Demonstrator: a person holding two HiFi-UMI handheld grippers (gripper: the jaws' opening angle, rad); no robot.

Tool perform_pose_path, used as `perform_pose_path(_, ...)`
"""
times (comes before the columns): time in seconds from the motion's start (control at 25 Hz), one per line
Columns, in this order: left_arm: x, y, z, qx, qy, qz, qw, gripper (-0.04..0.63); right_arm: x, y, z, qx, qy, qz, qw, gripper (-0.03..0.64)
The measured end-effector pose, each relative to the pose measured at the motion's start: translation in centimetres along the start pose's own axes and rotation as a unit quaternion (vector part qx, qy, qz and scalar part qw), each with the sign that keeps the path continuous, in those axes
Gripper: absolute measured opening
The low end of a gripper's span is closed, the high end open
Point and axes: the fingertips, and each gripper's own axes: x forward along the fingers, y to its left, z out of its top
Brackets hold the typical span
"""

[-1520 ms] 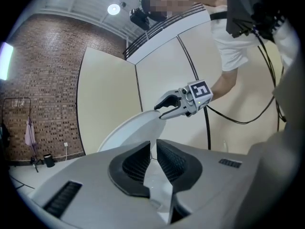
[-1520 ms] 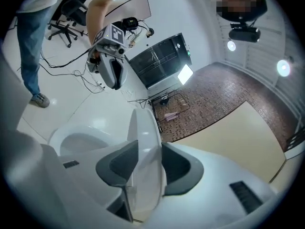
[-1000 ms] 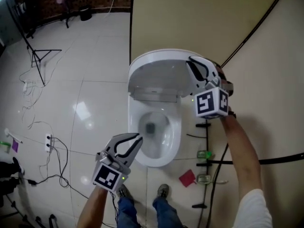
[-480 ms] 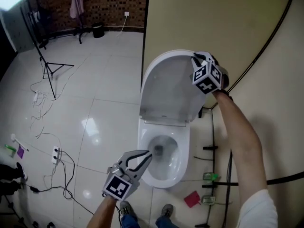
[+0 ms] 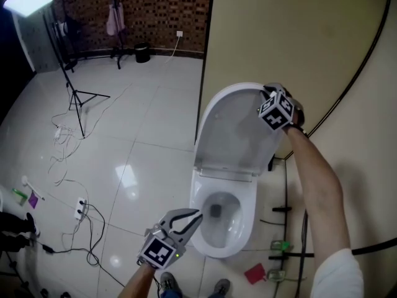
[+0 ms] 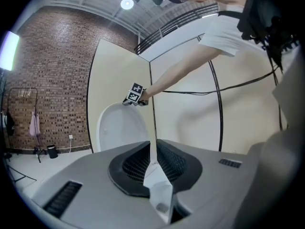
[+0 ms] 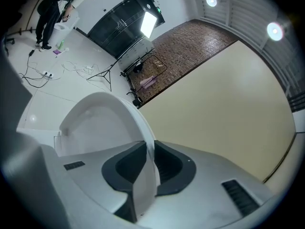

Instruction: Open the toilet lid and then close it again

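- Swinging up with the right gripper [image 5: 268,92], the toilet lid [image 5: 239,129] goes from leaning well forward over the bowl a second ago to almost upright now, close to the beige wall [image 5: 298,36] behind it.
- Most of that rise falls in the first half of the second; since then the lid gains only a little more tilt.
- In the right gripper view, the right gripper's [image 7: 147,149] jaws are drawn narrow, and the lid's [image 7: 95,123] thin rim runs straight into the slot between them, so it appears pinched at the upper right edge.
- Down by the front left of the toilet bowl [image 5: 197,198], the left gripper [image 5: 196,215] hangs apart from the rim. Its jaws are pressed together on nothing, as the left gripper view [image 6: 153,147] shows.
- Across the same second the left gripper keeps about the same place beside the bowl.
- Judging by the lid's angle, the opening half of the task looks nearly or fully done. What remains is to lower the lid back onto the bowl, and the grip on the rim would serve for that too.
- Counted:
  - one toilet, with one lid and one bowl
  - two grippers, each with one marker cube
  - one tripod stand [image 5: 79,98] on the tiled floor [image 5: 142,141]
  - one small red thing [image 5: 254,273] near the toilet's base
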Motion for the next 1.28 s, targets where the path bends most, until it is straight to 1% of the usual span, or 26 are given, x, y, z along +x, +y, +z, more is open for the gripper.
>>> perform_pose_path(0.12, -0.3, 0.7, 0.1, -0.004, -0.005, 0.005, 1.0, 0.035, -0.5, 0.2, 0.3, 0.028, -0.017, 0.009, 0.999, 0.064)
perform_pose_path(0.2, -0.2, 1.3, 0.3, -0.009, -0.01, 0.006, 0.9999, 0.035, -1.0, 0.1, 0.1, 0.059, -0.042, 0.012, 0.997, 0.124)
perform_pose_path(0.28, -0.1, 2.0, 0.7, -0.02, -0.014, 0.007, 0.9997, 0.035, -2.3, 0.0, -0.5, 0.076, -0.068, 0.013, 0.995, 0.155)
perform_pose_path(0.36, -0.1, 3.0, 1.6, -0.028, -0.02, 0.01, 0.9993, 0.035, -5.0, 0.2, -0.4, 0.087, -0.104, 0.023, 0.991, 0.164)
perform_pose_path(0.44, -0.2, 4.2, 3.2, -0.032, -0.026, 0.015, 0.999, 0.035, -9.0, 0.9, 0.1, 0.105, -0.143, 0.047, 0.983, 0.164)
perform_pose_path(0.56, -0.3, 5.2, 6.5, -0.028, -0.036, 0.014, 0.9989, 0.035, -16.0, 2.4, 0.2, 0.149, -0.187, 0.098, 0.966, 0.164)
perform_pose_path(0.68, 0.0, 5.4, 10.1, -0.019, -0.044, 0.005, 0.9989, 0.035, -22.6, 4.2, -0.2, 0.192, -0.229, 0.136, 0.945, 0.164)
perform_pose_path(0.8, -0.1, 2.9, 13.5, -0.006, -0.05, -0.017, 0.9986, 0.035, -29.7, 7.2, -1.3, 0.251, -0.244, 0.165, 0.922, 0.164)
perform_pose_path(0.92, -0.9, -0.3, 16.5, 0.002, -0.07, -0.041, 0.9967, 0.035, -35.8, 10.6, -2.6, 0.313, -0.262, 0.179, 0.895, 0.164)
perform_pose_path(1.0, -2.0, -2.4, 17.0, -0.013, -0.073, -0.052, 0.9959, 0.035, -39.7, 13.2, -3.4, 0.347, -0.27, 0.186, 0.879, 0.164)
perform_pose_path(1.16, -5.9, -6.8, 16.4, -0.055, -0.06, -0.07, 0.9943, 0.035, -47.3, 17.3, -3.8, 0.389, -0.273, 0.193, 0.859, 0.164)
perform_pose_path(1.2, -6.7, -7.7, 16.0, -0.059, -0.054, -0.073, 0.9941, 0.035, -48.7, 18.2, -3.8, 0.394, -0.274, 0.193, 0.855, 0.164)
perform_pose_path(1.28, -8.1, -9.4, 15.0, -0.062, -0.046, -0.075, 0.9942, 0.035, -50.5, 20.2, -4.0, 0.396, -0.272, 0.191, 0.856, 0.164)
